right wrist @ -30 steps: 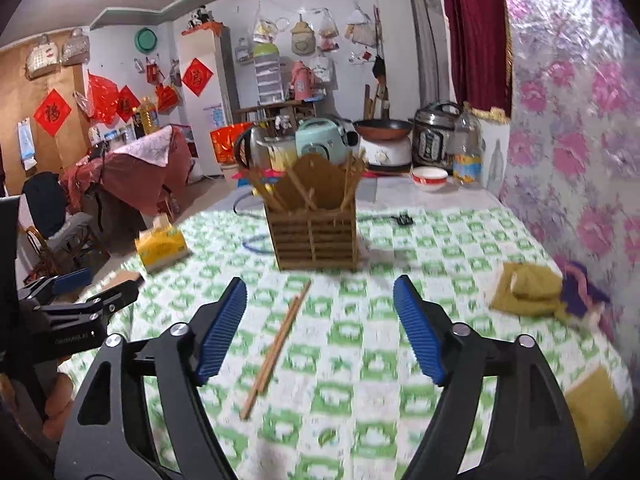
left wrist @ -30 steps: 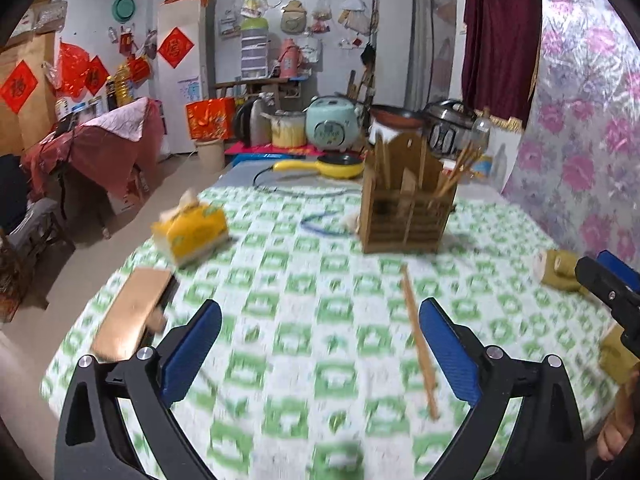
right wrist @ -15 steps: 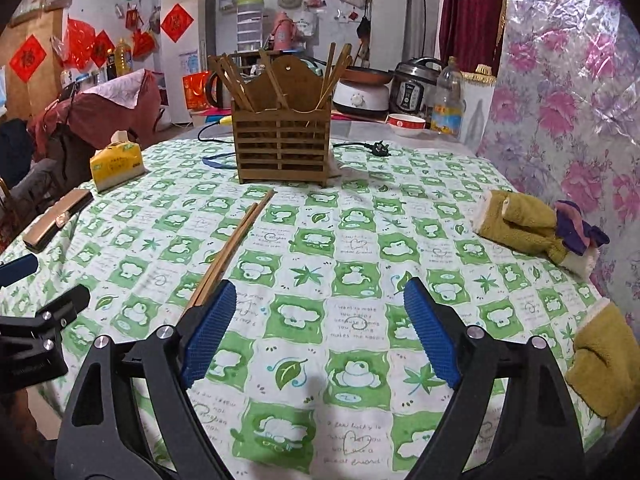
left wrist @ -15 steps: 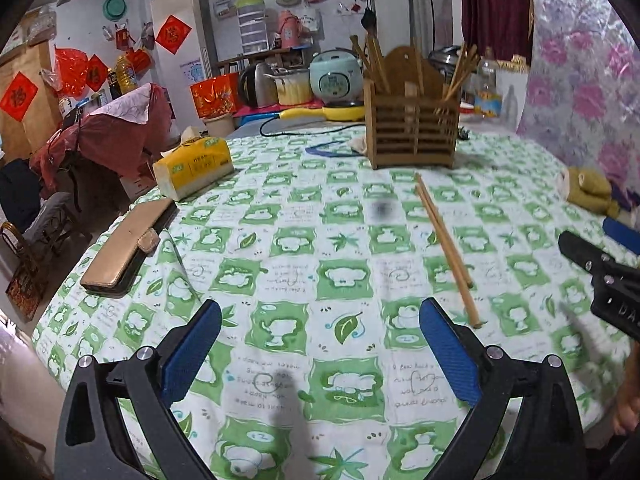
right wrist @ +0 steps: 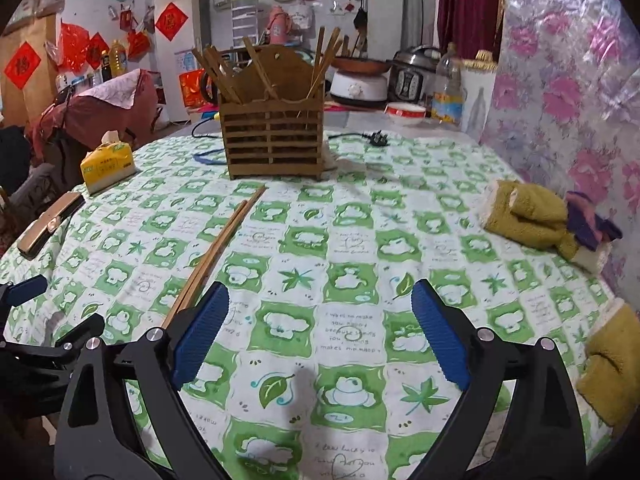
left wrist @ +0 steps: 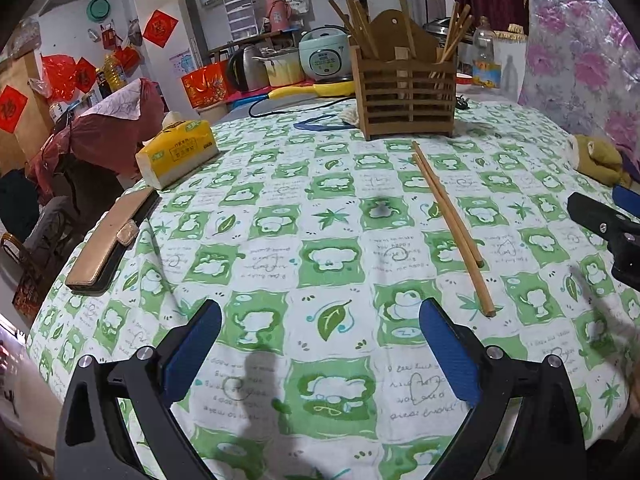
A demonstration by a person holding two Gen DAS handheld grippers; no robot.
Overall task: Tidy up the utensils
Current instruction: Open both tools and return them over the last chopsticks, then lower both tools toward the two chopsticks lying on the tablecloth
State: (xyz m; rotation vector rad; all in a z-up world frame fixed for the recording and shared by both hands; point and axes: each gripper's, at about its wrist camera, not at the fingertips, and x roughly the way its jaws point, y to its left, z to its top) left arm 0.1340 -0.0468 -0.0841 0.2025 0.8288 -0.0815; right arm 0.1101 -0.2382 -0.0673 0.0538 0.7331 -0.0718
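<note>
Both grippers gape wide, holding nothing. The chopsticks lie right of centre, long axis running up toward the wooden holder; the left gripper looks nearer, near tip beside its right finger.

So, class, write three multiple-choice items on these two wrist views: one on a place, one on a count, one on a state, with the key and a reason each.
1. Where do the loose chopsticks lie?
A. on the tablecloth in front of the wooden holder
B. on the tissue pack
C. inside the holder

2. How many chopsticks lie loose?
A. one
B. two
C. five

3. How do both grippers stand?
A. shut on a chopstick
B. shut, empty
C. open, empty

Key: 1 A, they lie flat on the tablecloth before the holder. 2 B, a pair side by side. 3 C, left gripper and right gripper show wide jaws with only tablecloth between.
</note>
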